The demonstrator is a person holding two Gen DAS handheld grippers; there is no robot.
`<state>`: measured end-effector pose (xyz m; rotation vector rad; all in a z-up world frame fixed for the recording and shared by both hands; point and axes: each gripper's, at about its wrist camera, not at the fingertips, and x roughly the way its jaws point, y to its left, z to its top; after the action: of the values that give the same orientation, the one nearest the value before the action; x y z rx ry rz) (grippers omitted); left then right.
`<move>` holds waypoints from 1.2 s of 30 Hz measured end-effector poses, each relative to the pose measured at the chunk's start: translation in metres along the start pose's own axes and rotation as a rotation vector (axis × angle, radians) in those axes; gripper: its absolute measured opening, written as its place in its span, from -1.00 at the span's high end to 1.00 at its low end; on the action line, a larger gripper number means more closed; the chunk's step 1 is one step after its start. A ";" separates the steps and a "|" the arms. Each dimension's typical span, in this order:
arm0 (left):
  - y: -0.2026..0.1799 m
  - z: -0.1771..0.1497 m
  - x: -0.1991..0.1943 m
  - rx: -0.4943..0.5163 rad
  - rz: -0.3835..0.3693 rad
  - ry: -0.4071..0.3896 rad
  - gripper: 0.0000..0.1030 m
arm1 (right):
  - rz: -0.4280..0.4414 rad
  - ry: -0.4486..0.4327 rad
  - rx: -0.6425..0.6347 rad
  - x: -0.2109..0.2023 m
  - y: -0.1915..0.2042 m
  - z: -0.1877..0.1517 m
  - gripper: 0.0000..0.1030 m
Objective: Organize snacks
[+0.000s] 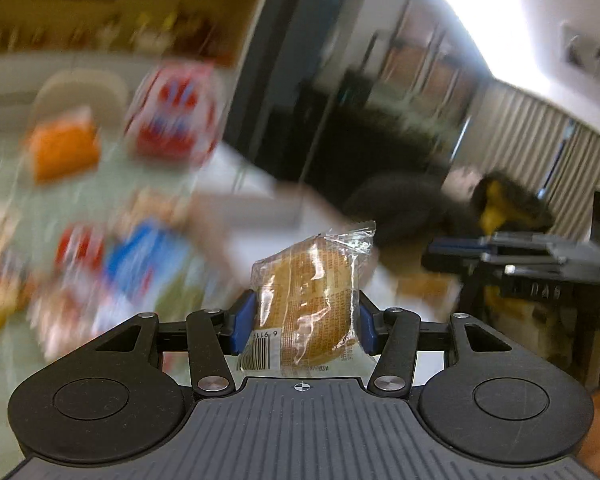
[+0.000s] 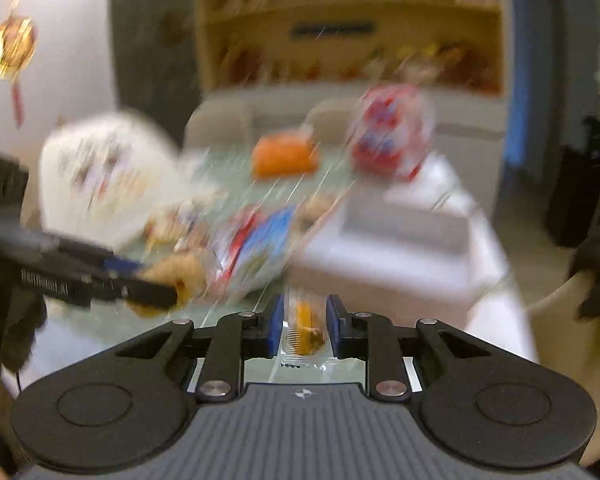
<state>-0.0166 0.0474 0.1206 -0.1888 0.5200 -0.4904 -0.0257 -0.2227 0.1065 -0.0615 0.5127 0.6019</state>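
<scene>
In the left wrist view my left gripper (image 1: 305,320) is shut on a round golden cake in a clear wrapper (image 1: 312,280), which stands up between the blue pads (image 1: 244,320). My right gripper (image 2: 305,326) is shut on a small slim packet with orange and yellow filling (image 2: 306,316). Both are lifted above the pale green table (image 2: 236,312). From the right wrist view the left gripper (image 2: 160,280) reaches in from the left with the cake (image 2: 180,274). The right gripper (image 1: 460,252) shows at the right of the left wrist view. Both pictures are blurred.
On the table lie an orange packet (image 2: 284,154), a red and white bag (image 2: 392,136), a blue and red packet (image 2: 260,244) and a white bag (image 2: 112,172). A white box (image 2: 400,248) stands at the right. Wooden shelves (image 2: 352,28) fill the back wall.
</scene>
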 end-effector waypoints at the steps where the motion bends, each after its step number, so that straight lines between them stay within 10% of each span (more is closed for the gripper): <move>1: -0.002 0.018 0.009 -0.003 -0.011 -0.026 -0.10 | -0.017 -0.028 0.014 -0.003 -0.009 0.016 0.56; 8: 0.038 0.103 0.125 -0.223 -0.074 0.019 -0.10 | -0.163 -0.024 0.054 0.058 -0.056 0.079 0.52; 11: 0.057 0.085 0.193 -0.282 -0.012 0.224 -0.08 | -0.158 0.046 0.133 0.091 -0.084 0.074 0.17; 14: 0.058 0.062 0.215 -0.211 0.005 0.228 -0.08 | -0.122 0.075 0.194 0.091 -0.110 0.051 -0.20; 21: 0.048 0.041 0.168 -0.177 0.010 0.048 -0.08 | -0.250 0.119 0.165 0.062 -0.127 -0.047 -0.46; 28: 0.026 -0.018 0.098 -0.072 -0.022 0.124 -0.08 | -0.244 0.211 0.190 0.087 -0.132 -0.082 -0.45; 36: 0.067 -0.066 0.068 -0.114 0.020 0.147 -0.08 | -0.261 0.199 0.029 0.071 -0.075 -0.075 0.23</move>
<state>0.0276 0.0682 0.0155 -0.2580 0.6939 -0.4576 0.0328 -0.2624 -0.0002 -0.1591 0.6941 0.3337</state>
